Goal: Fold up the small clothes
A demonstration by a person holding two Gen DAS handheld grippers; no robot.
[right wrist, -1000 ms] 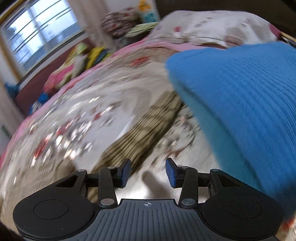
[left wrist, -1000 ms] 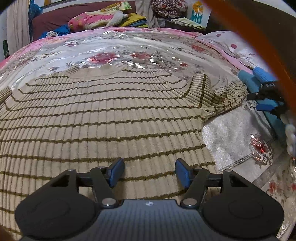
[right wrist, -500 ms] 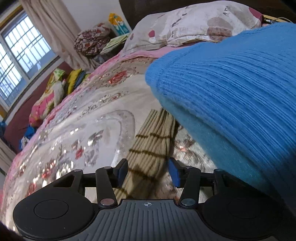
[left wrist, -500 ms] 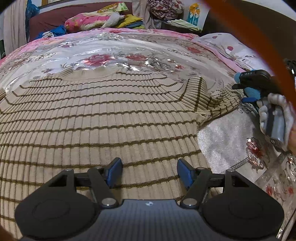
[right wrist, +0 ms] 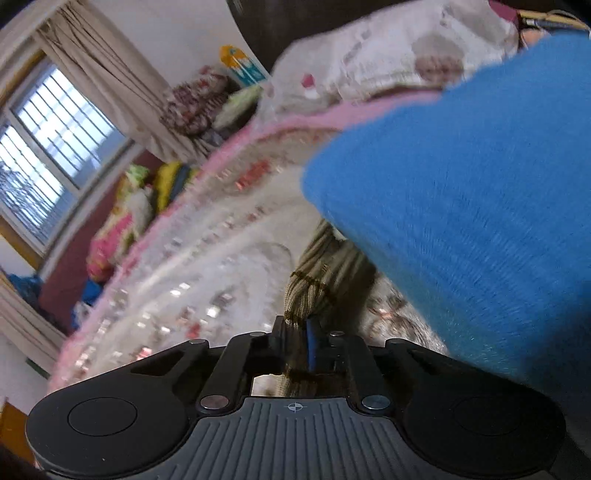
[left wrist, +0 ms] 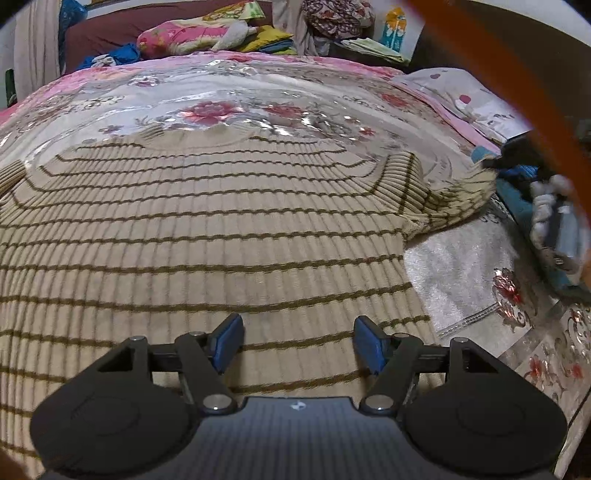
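Left wrist view looks down over a bed [left wrist: 280, 96] covered with a shiny flowered spread, and most of that bed is taken up by a beige ribbed sweater [left wrist: 207, 229] with thin brown stripes, lying flat and spread wide with its neckline toward the far side. Its sleeve [left wrist: 454, 199] runs off to the right, bunched and wrinkled near its end. Beside the sweater's right edge lies a white towel [left wrist: 458, 280], and beyond the sleeve sits a folded blue garment [right wrist: 472, 221], which fills the right half of the right wrist view. A pile of coloured bedding [left wrist: 207, 29] lies at the far end of the bed, and the right wrist view shows a window [right wrist: 48, 147] with a curtain. The left gripper [left wrist: 294, 341] hangs over the sweater's near part with its jaws released and spread, nothing between them. The right gripper [right wrist: 297, 345] is at the sleeve's end [right wrist: 314, 284]: its jaws are closing and already pinch the striped cuff between the pads, the blue pad pressed against the knit.
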